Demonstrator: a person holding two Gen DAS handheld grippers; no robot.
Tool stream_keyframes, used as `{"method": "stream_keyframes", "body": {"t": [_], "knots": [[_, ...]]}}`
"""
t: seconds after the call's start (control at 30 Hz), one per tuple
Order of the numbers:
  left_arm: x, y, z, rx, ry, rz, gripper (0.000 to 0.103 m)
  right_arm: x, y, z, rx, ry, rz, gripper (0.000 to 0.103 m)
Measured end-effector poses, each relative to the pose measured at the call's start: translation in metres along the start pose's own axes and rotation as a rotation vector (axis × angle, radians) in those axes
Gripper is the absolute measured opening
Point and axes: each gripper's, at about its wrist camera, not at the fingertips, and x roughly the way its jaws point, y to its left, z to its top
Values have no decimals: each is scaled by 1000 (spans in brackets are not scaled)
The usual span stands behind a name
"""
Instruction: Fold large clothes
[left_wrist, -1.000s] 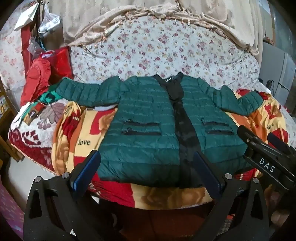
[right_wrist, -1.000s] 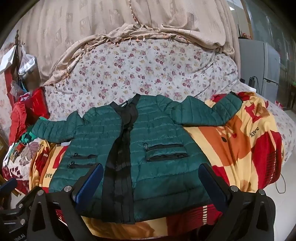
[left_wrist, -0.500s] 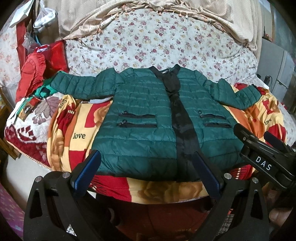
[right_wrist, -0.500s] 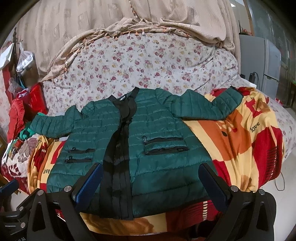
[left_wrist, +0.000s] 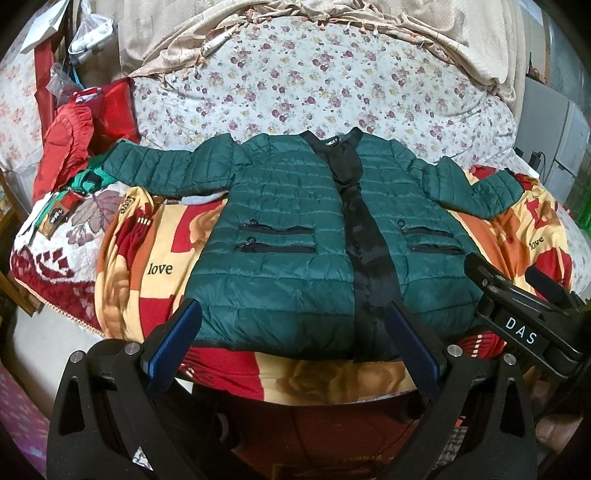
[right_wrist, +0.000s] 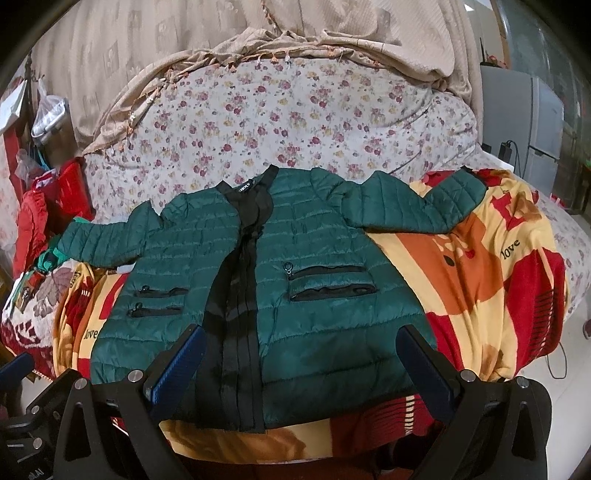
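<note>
Both cameras have lifted slightly since the earlier frames; the jacket sits a little lower in each view, its lie unchanged.

Left gripper (left_wrist: 293, 325): released, blue pads spread wide, nothing held, poised over the jacket's hem. Right gripper (right_wrist: 301, 354): likewise released and empty, over the hem by the black placket; its body also shows at the right edge of the left view.

Green quilted jacket (left_wrist: 295, 240): front up, flat, both sleeves spread outward, zip pockets visible on each side.

Red and yellow blanket (right_wrist: 480, 266): beneath the jacket, printed "love".

Floral sheet (left_wrist: 314, 88): behind the collar, covering the bed.

Red garment (left_wrist: 66, 144): left of the left sleeve, bunched.

Beige cloth (right_wrist: 258, 33): farthest back, draped.
</note>
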Motion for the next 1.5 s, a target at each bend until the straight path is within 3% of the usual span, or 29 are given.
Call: {"method": "stream_keyframes", "body": {"t": [1.5], "knots": [[18,3,-8,-15,44,0,100,21,-1,-8,-3,71,16,102]]}}
